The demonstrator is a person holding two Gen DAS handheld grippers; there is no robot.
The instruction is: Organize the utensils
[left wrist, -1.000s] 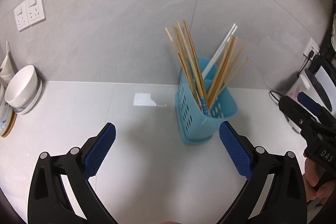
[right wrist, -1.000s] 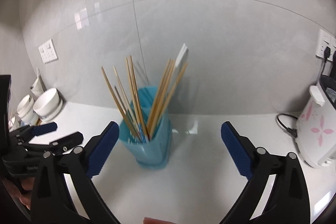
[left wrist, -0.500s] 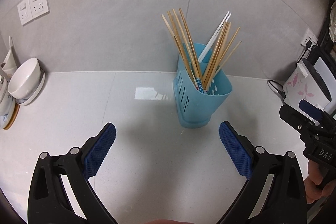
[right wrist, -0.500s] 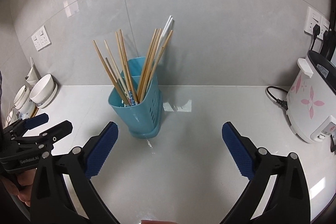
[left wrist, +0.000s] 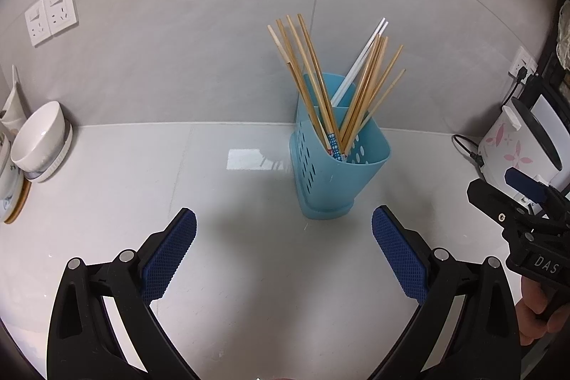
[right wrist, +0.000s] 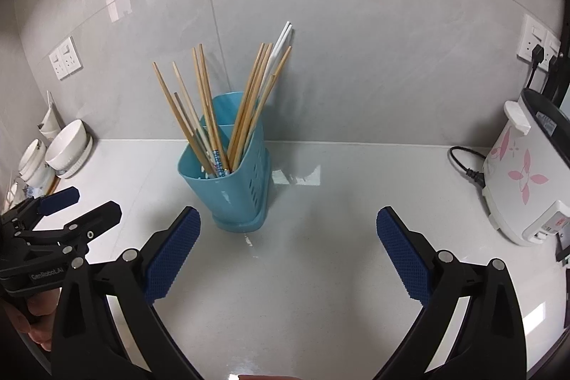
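Standing upright on the white surface (left wrist: 249, 273) near the tiled wall, a blue holder (left wrist: 338, 166) (right wrist: 228, 180) is carrying a fan of wooden chopsticks (left wrist: 313, 77) (right wrist: 203, 109) and a white pair (left wrist: 359, 63) (right wrist: 279, 48). The sticks are leaning outward in two bunches, tips down inside, with a divider showing between front and back compartments; the white pair is sitting in the back one. At the far left, white bowls (left wrist: 39, 138) (right wrist: 69, 145) are stacking on plates. A rice cooker (right wrist: 523, 177) (left wrist: 516, 141) is sitting at the right, its cord plugged into a wall socket.

The left claw (left wrist: 284, 248) is hanging released and holding nothing, short of the holder. The right claw (right wrist: 288, 251) is likewise spread wide and holding nothing.

Compared with half a second ago, both claws are sitting a little nearer the holder, which is looking slightly larger in both views; the holder itself is staying put.
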